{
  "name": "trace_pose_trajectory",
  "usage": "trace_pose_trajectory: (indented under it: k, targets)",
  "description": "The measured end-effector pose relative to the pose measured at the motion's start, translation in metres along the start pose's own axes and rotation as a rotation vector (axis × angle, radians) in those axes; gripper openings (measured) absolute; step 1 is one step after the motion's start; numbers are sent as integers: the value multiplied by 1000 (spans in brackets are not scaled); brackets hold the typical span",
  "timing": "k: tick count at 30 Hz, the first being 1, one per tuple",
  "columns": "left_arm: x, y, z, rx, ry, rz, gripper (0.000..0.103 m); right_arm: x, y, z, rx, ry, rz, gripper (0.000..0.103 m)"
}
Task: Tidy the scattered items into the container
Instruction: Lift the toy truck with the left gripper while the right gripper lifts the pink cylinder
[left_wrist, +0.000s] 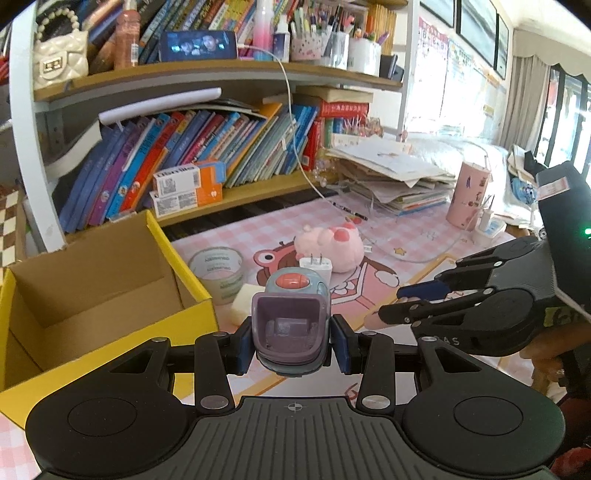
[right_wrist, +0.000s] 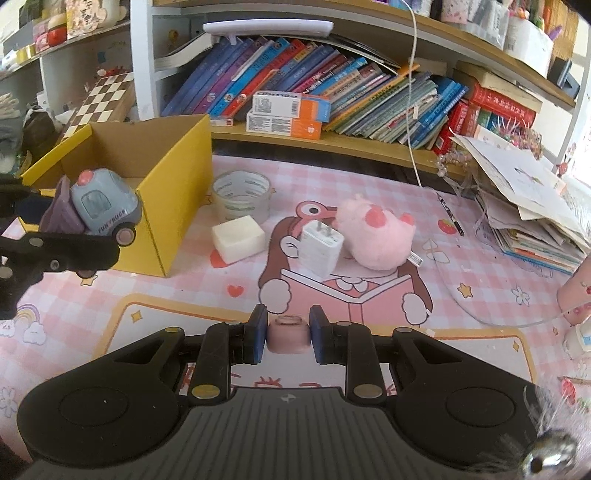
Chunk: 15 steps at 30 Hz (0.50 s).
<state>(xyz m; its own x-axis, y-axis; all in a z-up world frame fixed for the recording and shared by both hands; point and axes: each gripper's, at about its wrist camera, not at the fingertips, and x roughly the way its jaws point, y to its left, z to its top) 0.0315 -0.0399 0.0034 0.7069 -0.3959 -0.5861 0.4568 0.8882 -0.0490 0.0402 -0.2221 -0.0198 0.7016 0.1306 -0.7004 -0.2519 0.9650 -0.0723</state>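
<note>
My left gripper (left_wrist: 291, 338) is shut on a blue-grey toy truck (left_wrist: 290, 325) with a purple tipper, held in the air just right of the open yellow cardboard box (left_wrist: 110, 291). The right wrist view shows the truck (right_wrist: 99, 208) beside the box (right_wrist: 177, 173). My right gripper (right_wrist: 288, 334) is shut on a small pink jar (right_wrist: 289, 334) low over the pink mat. A tape roll (right_wrist: 242, 195), a white foam block (right_wrist: 238, 238), a white charger plug (right_wrist: 320, 245) and a pink plush toy (right_wrist: 375, 236) lie on the mat.
A bookshelf with slanted books (right_wrist: 332, 85) and two orange-white cartons (right_wrist: 288, 114) runs along the back. A paper stack (right_wrist: 532, 206) sits at the right, with a pink cup (left_wrist: 467, 194) near it. A white cable (right_wrist: 413, 110) hangs down to the mat.
</note>
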Motion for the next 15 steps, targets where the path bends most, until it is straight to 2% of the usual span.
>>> trace_pose_trajectory:
  k: [15]
  targets:
    - [-35,31,-5,-38,-67,4,41,-7,34,11,-34,-5,25,23]
